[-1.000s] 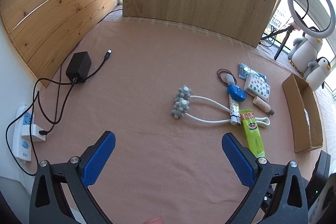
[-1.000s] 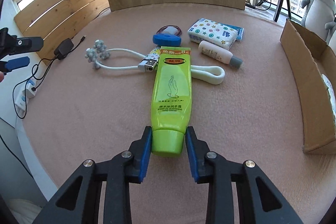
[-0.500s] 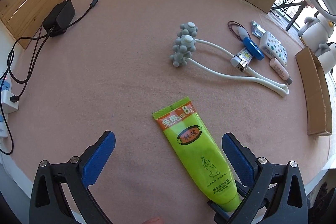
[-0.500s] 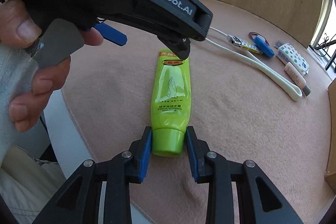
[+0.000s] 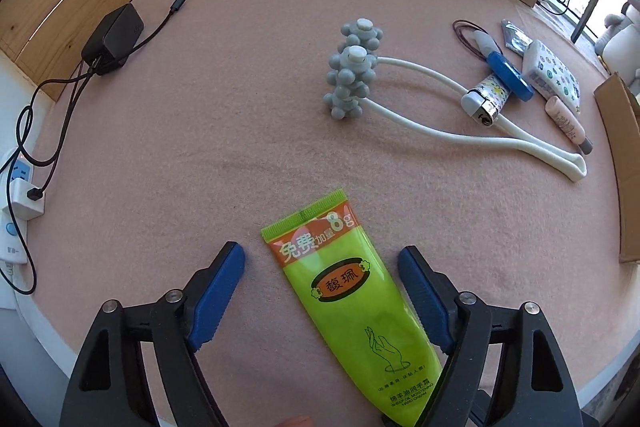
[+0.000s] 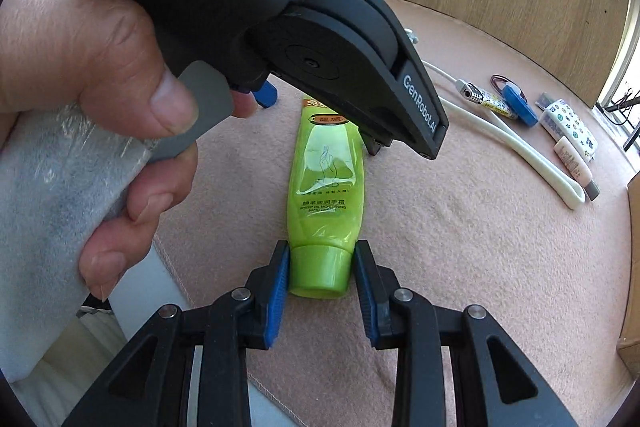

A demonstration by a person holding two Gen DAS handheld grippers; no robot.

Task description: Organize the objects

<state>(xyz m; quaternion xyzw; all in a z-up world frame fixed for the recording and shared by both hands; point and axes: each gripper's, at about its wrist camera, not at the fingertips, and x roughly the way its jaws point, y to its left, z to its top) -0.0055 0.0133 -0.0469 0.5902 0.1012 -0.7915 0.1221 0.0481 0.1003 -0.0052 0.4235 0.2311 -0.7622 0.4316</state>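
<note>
A lime-green hand cream tube (image 5: 344, 291) lies on the pink table cloth near the front edge. My right gripper (image 6: 322, 251) is shut on its green cap (image 6: 320, 273), with the tube (image 6: 326, 179) stretching away from it. My left gripper (image 5: 322, 259) points steeply down over the tube's flat crimped end. Its jaws are closing with the tube between them, and a gap shows on both sides of the blue pads (image 5: 218, 295). In the right wrist view a hand (image 6: 100, 67) holds the left gripper's black body just above the tube.
Farther back lie a grey-balled white massager (image 5: 352, 67), a lighter (image 5: 486, 97), a blue disc (image 5: 510, 77), a tissue pack (image 5: 554, 75) and a pink tube (image 5: 566, 119). A cardboard box (image 5: 624, 155) stands right. A black charger (image 5: 114, 39) and power strip (image 5: 12, 203) sit left.
My right gripper brought the green tube toward the table's front edge, then held still. My left gripper came down over the tube's far end and its jaws narrowed.
</note>
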